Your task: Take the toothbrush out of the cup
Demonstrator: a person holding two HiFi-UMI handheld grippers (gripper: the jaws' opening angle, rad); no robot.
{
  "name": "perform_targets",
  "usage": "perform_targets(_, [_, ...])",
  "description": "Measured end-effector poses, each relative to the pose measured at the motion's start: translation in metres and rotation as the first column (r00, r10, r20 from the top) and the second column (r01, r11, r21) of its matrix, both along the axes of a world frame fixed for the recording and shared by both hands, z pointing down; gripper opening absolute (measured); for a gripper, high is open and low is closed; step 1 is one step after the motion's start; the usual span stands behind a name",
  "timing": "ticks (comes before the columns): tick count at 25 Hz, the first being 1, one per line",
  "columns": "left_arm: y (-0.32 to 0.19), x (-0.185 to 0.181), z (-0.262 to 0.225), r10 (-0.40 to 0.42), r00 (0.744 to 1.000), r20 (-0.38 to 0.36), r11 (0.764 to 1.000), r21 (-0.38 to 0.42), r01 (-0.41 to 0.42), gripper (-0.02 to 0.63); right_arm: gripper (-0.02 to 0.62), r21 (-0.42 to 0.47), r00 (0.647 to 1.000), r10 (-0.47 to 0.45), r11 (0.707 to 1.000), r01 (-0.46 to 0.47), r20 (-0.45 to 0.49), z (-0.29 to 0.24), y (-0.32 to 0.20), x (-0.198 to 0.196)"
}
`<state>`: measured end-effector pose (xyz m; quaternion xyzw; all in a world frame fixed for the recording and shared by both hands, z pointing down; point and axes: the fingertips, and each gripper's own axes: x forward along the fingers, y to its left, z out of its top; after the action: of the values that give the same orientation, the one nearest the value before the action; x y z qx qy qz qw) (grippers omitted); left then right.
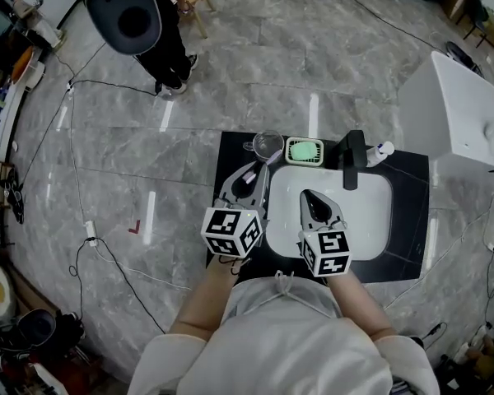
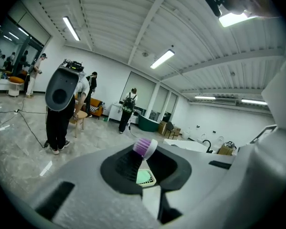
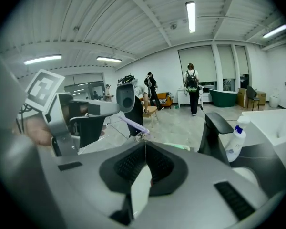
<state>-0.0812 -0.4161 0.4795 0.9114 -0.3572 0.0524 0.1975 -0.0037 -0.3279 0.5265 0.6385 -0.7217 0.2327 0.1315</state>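
I am at the lifting step, in my judgement: my left gripper point(image 1: 255, 171) stands just beside the cup point(image 1: 267, 145), on the side of the cup towards me, and its jaws are clamped on the toothbrush point(image 2: 144, 147). In the left gripper view the purple bristle head sticks out just past the closed tips. In the right gripper view the pale purple handle slants down from that gripper to the rim of the cup, so I believe the lower end is not yet free of the cup, though I cannot see the end itself. My right gripper point(image 1: 309, 197) has its jaws together with nothing between them. It hangs over the white sink point(image 1: 362, 212), to the right of the cup and nearer to me, and it touches nothing. A green soap dish point(image 1: 304, 151) lies just to the right of the cup, on the black tabletop point(image 1: 407, 220). For the next move I think I must raise the left gripper along the line of the handle until the end passes the rim. I should keep the grip firm and not push sideways, because the light glass cup could tip over.
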Motion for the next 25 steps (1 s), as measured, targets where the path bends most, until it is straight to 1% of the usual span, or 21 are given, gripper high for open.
perform_targets(3, [0.023,-0.001,-0.011,0.013,1.0,0.025,0.999,0.052,-0.014,0.04,0.026,0.02,1.0,0.001,1.0,-0.001,-0.017,-0.008,0.008,0.003])
perform_targets(6, [0.045,-0.004,-0.017,0.021,0.997,0.079,0.993,0.117,-0.031,0.04,0.026,0.057,0.999,0.024,0.998,-0.022,-0.036,-0.02,0.016,0.007])
perform_targets(8, [0.058,-0.004,-0.019,0.028,0.994,0.105,0.988,0.146,-0.043,0.04,0.026,0.08,0.998,0.039,0.996,-0.035,-0.043,-0.026,0.021,0.01])
perform_targets(10, [0.07,-0.002,-0.021,0.036,0.994,0.105,0.988,0.149,-0.052,0.04,0.026,0.093,0.998,0.044,0.995,-0.039,-0.043,-0.031,0.026,0.012])
perform_targets(15, [0.094,0.002,-0.023,0.044,0.995,0.089,0.988,0.144,-0.057,0.04,0.025,0.114,1.0,0.015,0.993,-0.012,-0.02,-0.039,0.041,0.006])
perform_targets(20, [0.108,0.004,-0.026,0.049,0.995,0.081,0.988,0.144,-0.06,0.04,0.025,0.123,0.999,-0.005,0.992,0.01,-0.036,-0.045,0.055,0.002])
perform_targets(25, [0.12,0.005,-0.029,0.062,0.995,0.081,0.988,0.138,-0.073,0.04,0.025,0.131,0.999,-0.004,0.991,0.009,-0.043,-0.049,0.068,0.002])
